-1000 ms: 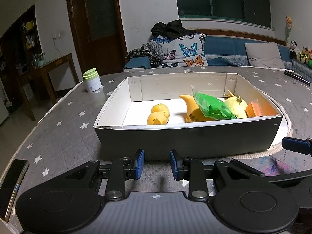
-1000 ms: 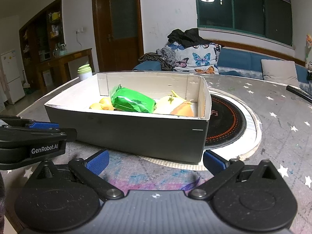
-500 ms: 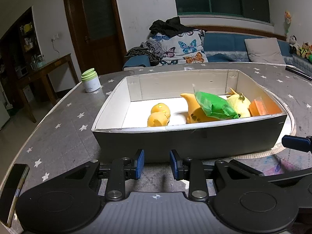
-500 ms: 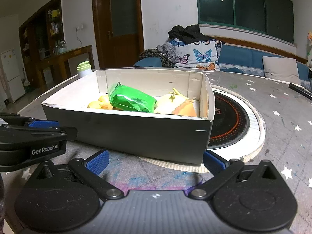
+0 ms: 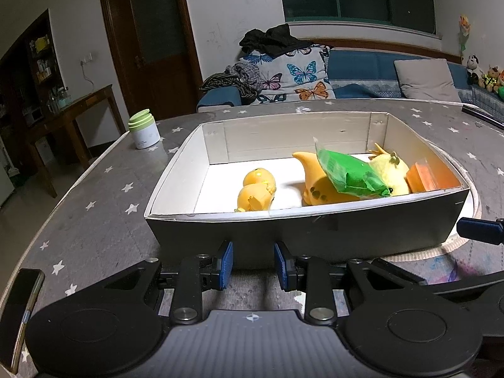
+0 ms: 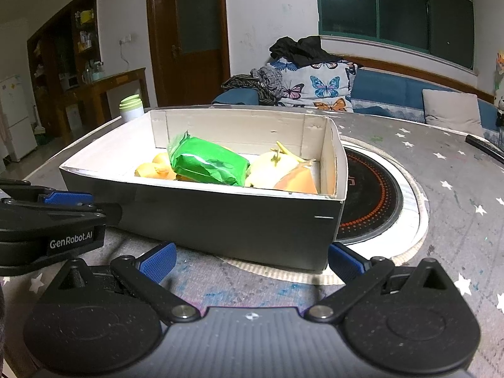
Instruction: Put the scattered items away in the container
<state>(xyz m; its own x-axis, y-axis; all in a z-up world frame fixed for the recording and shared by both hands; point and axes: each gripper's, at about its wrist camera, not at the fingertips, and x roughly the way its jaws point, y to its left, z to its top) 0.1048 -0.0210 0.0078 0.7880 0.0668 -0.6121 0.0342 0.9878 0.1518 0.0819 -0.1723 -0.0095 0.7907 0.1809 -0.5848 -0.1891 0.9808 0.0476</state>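
A grey box with white inside [image 5: 315, 233] [image 6: 220, 220] stands on the table. In it lie orange toy ducks [image 5: 256, 190], a green packet [image 5: 349, 174] [image 6: 208, 162], a pale yellow plush [image 5: 389, 170] [image 6: 271, 168] and an orange packet [image 5: 425, 178] [image 6: 297, 181]. My left gripper [image 5: 252, 266] is just before the box's near wall, jaws narrowly apart and empty. My right gripper [image 6: 250, 260] is wide open and empty before the box's right corner.
A white jar with a green lid [image 5: 143, 129] stands at the table's far left. A phone [image 5: 19, 312] lies at the near left edge. A round black hotplate [image 6: 371, 195] is right of the box. A dark stick [image 6: 485, 148] lies far right.
Both grippers have risen slightly, so more of the box's inside shows. Jaw openings are unchanged.
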